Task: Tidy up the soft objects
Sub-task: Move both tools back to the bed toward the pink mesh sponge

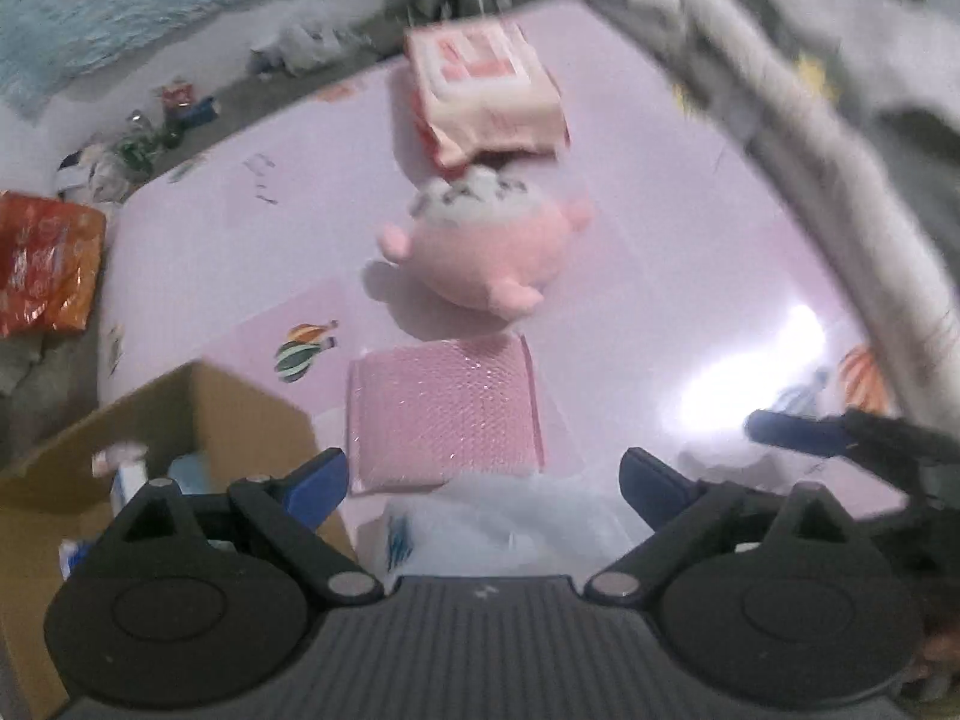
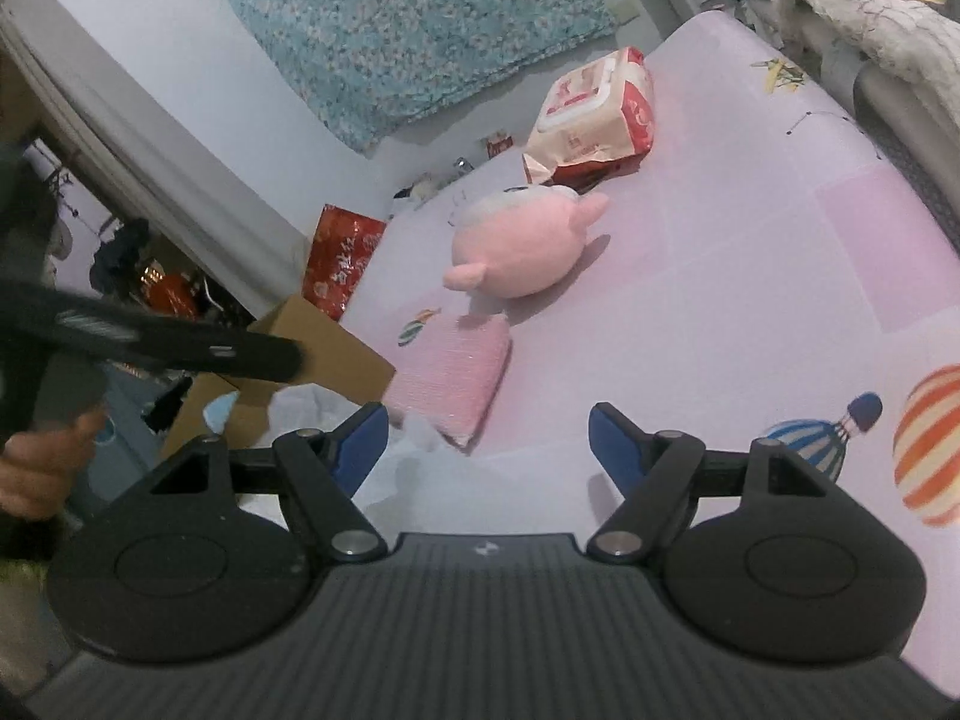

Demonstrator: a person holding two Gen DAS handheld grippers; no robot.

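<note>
On the pink balloon-print sheet (image 1: 660, 252) lie a pink plush toy (image 1: 486, 240) (image 2: 522, 246), a red-and-white wipes pack (image 1: 486, 90) (image 2: 594, 114) behind it, and a pink bubble mailer (image 1: 444, 414) (image 2: 450, 378) in front. My left gripper (image 1: 486, 483) is open above a crinkly white plastic bag (image 1: 498, 522) at the sheet's near edge, and its pads do not touch the bag. My right gripper (image 2: 489, 444) is open over the sheet just right of the mailer, holding nothing. One of its fingers (image 1: 798, 432) shows in the left wrist view.
An open cardboard box (image 1: 192, 414) (image 2: 324, 348) with several items inside stands off the sheet's left edge. A red foil bag (image 1: 42, 264) (image 2: 342, 264) lies beyond it. A white knit blanket (image 1: 810, 120) borders the right side. A hand (image 2: 36, 468) holds the left gripper's handle.
</note>
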